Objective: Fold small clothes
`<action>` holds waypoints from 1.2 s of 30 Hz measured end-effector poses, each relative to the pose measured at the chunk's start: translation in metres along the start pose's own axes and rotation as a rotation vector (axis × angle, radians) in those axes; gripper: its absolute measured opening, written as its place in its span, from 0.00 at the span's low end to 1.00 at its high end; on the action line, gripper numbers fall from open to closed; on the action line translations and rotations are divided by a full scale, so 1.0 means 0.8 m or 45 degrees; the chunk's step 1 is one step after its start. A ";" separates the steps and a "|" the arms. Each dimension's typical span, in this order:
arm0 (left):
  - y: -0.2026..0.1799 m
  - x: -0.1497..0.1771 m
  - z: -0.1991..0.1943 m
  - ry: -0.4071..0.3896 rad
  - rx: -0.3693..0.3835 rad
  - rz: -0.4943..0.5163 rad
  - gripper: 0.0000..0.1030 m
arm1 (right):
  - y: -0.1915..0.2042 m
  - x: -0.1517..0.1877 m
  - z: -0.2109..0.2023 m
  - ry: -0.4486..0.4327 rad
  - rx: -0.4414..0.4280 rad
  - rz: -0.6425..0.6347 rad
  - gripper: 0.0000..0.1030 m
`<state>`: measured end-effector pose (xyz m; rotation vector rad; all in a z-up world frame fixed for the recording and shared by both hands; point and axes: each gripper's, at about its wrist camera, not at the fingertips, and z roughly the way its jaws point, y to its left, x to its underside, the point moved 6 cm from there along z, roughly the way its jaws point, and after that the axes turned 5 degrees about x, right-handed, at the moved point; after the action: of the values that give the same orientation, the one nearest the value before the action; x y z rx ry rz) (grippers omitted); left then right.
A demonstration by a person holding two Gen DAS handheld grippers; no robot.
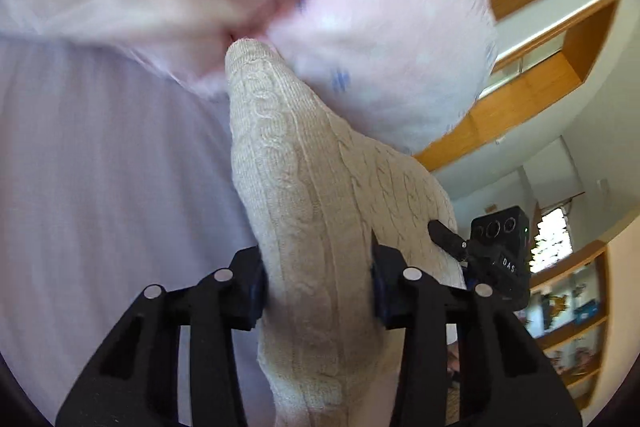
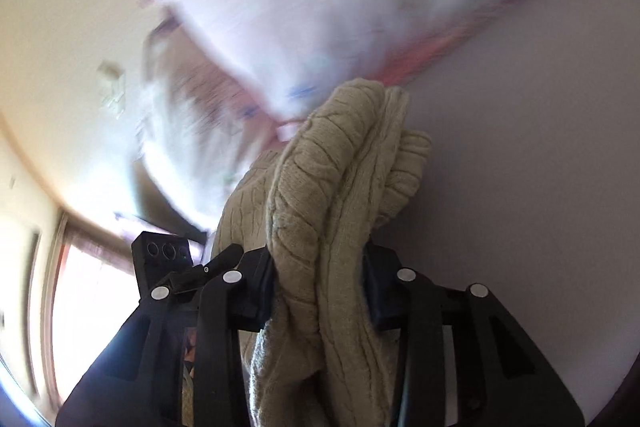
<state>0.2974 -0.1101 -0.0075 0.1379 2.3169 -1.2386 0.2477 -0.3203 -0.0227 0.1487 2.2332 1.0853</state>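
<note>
1. Left gripper (image 1: 318,281) clamped on a cream cable-knit garment (image 1: 312,195), jaws pressed against the fabric from both sides at lower centre of the left wrist view.
2. Right gripper (image 2: 320,285) likewise clamped on the same knit (image 2: 344,187), here bunched into thick rolls between the jaws at lower centre of the right wrist view.
3. Held by both grippers at once, probably to lift the piece clear and spread it by two edges before laying it flat for folding; a judgement only, not something shown.
4. Garment raised off the pale lilac surface (image 1: 100,187), running up from the jaws toward mid-frame in both views, not lying flat anywhere.
5. Looks: thick, soft, ribbed and cabled knit in oatmeal cream; smoother and drawn taut in the left view, crumpled and doubled over in the right.
6. Exact kind of garment impossible to tell from these views.
7. Behind it, a blurred pale pink printed cloth (image 1: 360,7) with small blue and green marks filling the upper frame; also across the upper part of the right view (image 2: 320,7).
8. Opposite gripper's black body visible at lower right of the left view (image 1: 500,255), near the knit's edge.
</note>
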 end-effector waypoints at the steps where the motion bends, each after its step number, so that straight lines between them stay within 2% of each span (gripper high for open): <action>1: 0.007 -0.004 -0.020 -0.038 -0.028 0.007 0.41 | 0.018 0.002 0.022 0.021 -0.008 -0.049 0.36; 2: 0.015 -0.008 -0.036 -0.074 -0.076 0.017 0.42 | 0.026 0.004 0.035 0.038 -0.011 -0.067 0.37; 3: 0.026 -0.013 -0.055 -0.102 -0.188 0.053 0.46 | 0.037 0.007 0.062 0.079 0.015 -0.099 0.41; 5: 0.042 -0.018 -0.078 -0.125 -0.376 0.098 0.52 | 0.043 0.010 0.091 0.111 0.187 -0.162 0.47; 6: 0.051 -0.017 -0.095 -0.143 -0.475 0.113 0.52 | 0.047 0.010 0.090 0.061 0.293 -0.196 0.47; 7: 0.058 -0.012 -0.123 -0.175 -0.538 0.147 0.58 | 0.056 0.010 0.075 -0.019 0.303 -0.213 0.47; 8: 0.057 -0.007 -0.140 -0.189 -0.561 0.179 0.63 | 0.061 0.011 0.065 -0.054 0.279 -0.216 0.47; 9: 0.055 0.002 -0.154 -0.205 -0.598 0.215 0.73 | 0.073 0.016 0.046 -0.106 0.225 -0.221 0.47; 11: 0.045 0.021 -0.182 -0.241 -0.691 0.321 0.81 | 0.088 0.027 0.032 -0.106 0.172 -0.241 0.47; 13: 0.035 0.048 -0.191 -0.251 -0.774 0.393 0.91 | 0.096 0.042 0.040 -0.025 0.207 -0.275 0.47; 15: 0.027 0.068 -0.196 -0.251 -0.774 0.401 0.93 | 0.089 0.057 0.066 0.099 0.235 -0.264 0.45; 16: 0.027 0.080 -0.194 -0.245 -0.760 0.372 0.95 | 0.086 0.065 0.082 0.144 0.246 -0.243 0.37; 17: 0.027 0.088 -0.193 -0.239 -0.760 0.340 0.97 | 0.081 0.067 0.093 0.163 0.265 -0.222 0.10; 19: 0.035 0.110 -0.202 -0.242 -0.820 0.273 0.98 | 0.062 0.067 0.092 0.094 0.316 -0.128 0.09; 21: 0.035 0.122 -0.199 -0.242 -0.840 0.254 0.98 | 0.046 0.068 0.075 0.018 0.330 -0.028 0.09; 23: 0.036 0.131 -0.189 -0.227 -0.841 0.246 0.98 | 0.046 0.075 0.064 -0.022 0.377 -0.027 0.09; 25: 0.040 0.139 -0.178 -0.175 -0.864 0.241 0.98 | 0.059 0.089 0.050 -0.063 0.429 -0.102 0.11; 26: 0.041 0.144 -0.173 -0.145 -0.884 0.245 0.98 | 0.067 0.099 0.041 -0.092 0.453 -0.144 0.19; 27: 0.043 0.148 -0.166 -0.116 -0.910 0.260 0.98 | 0.071 0.104 0.029 -0.119 0.489 -0.172 0.50; 28: 0.044 0.151 -0.163 -0.105 -0.921 0.268 0.98 | 0.075 0.111 0.017 -0.158 0.521 -0.204 0.71; 29: 0.045 0.154 -0.159 -0.096 -0.930 0.274 0.98 | 0.079 0.120 0.004 -0.200 0.542 -0.246 0.96; 31: 0.048 0.161 -0.152 -0.068 -0.952 0.275 0.98 | 0.086 0.143 -0.007 -0.220 0.642 -0.365 0.97; 36: 0.054 0.173 -0.135 0.015 -1.020 0.311 0.98 | 0.078 0.192 0.012 -0.099 0.878 -0.525 0.98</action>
<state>0.1498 -0.0186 -0.0567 0.1373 2.5251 -0.1446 0.1219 -0.2177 -0.0573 0.0130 2.3360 0.0713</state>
